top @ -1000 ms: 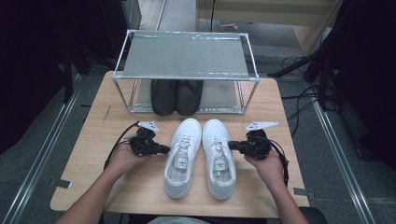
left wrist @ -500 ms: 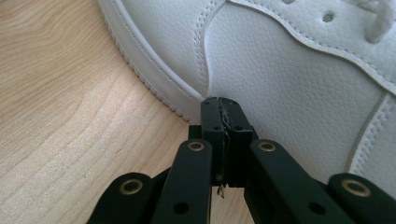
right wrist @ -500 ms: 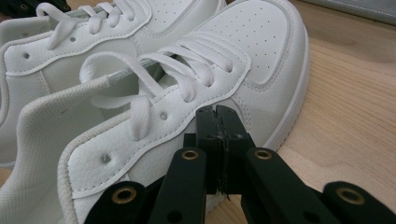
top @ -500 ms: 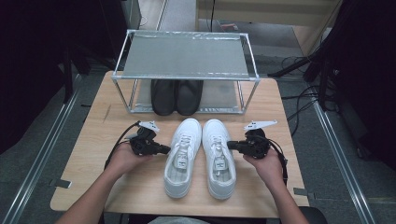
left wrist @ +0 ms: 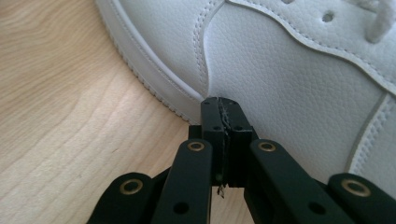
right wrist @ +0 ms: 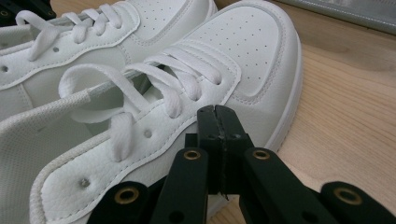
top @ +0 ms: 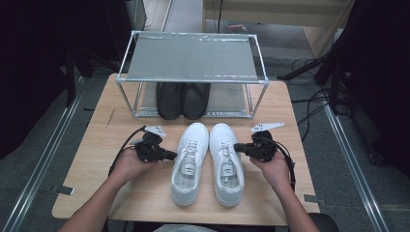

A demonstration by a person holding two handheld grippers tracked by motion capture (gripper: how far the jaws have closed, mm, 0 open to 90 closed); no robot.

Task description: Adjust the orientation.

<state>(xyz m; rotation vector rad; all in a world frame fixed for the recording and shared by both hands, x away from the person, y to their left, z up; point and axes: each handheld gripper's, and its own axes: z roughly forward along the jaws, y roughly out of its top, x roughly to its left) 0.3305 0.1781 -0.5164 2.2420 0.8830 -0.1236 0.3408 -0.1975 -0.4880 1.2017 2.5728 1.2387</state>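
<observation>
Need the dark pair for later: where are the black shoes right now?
High view: the black shoes sit under the metal rack at the table's far side, beyond the white sneakers.

Lab-like recording room, wooden table (top: pixel 96 145), metal rack (top: pixel 193 58) — floor cables (top: pixel 309 63), dark curtained surroundings

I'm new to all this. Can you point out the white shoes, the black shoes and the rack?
white shoes (top: pixel 189 164), high view, laces of the left shoe
black shoes (top: pixel 169 100), high view, upper of the left shoe
rack (top: pixel 193 57), high view, top shelf
</observation>
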